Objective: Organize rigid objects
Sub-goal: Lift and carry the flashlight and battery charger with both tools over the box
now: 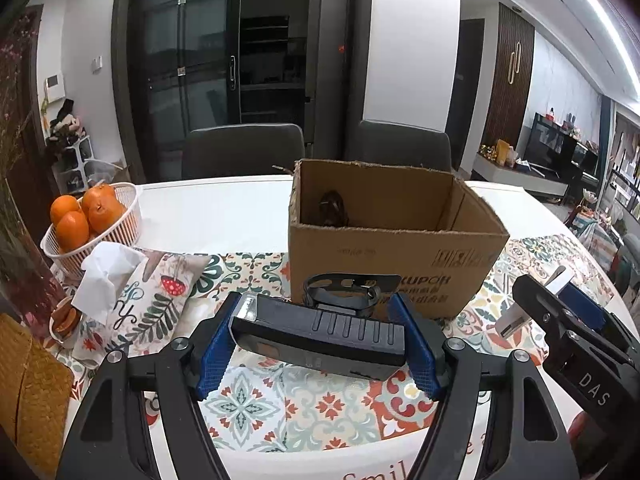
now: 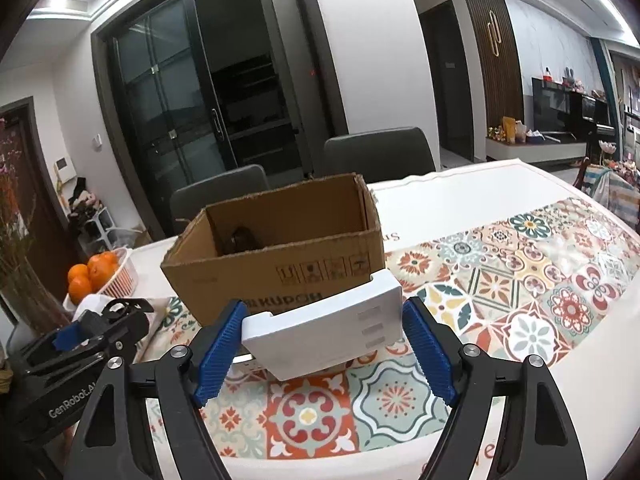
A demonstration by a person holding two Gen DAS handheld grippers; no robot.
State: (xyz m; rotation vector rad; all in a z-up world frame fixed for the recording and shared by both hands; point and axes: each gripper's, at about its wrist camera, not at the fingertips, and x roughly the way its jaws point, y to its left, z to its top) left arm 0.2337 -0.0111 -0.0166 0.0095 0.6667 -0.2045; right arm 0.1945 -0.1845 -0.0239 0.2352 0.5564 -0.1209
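We carry both items clear of the worktop (image 2: 460, 196) toward the cardboard box (image 1: 384, 248): left gripper (image 1: 320, 344) fingers pinching a black device (image 1: 320, 336), right gripper (image 2: 324, 344) fingers pinching a white block (image 2: 328, 332).

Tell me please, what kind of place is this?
Most likely a home dining area: a dining table with a patterned cloth, chairs behind it, and a basket of oranges.

At my ten o'clock a white basket (image 1: 120, 227) of oranges (image 1: 72, 229) sits on the table (image 1: 224, 204), a floral tissue pouch (image 1: 148, 304) just beside it. Two dark chairs (image 1: 244, 152) stand at twelve, past the patterned runner (image 2: 520, 280).
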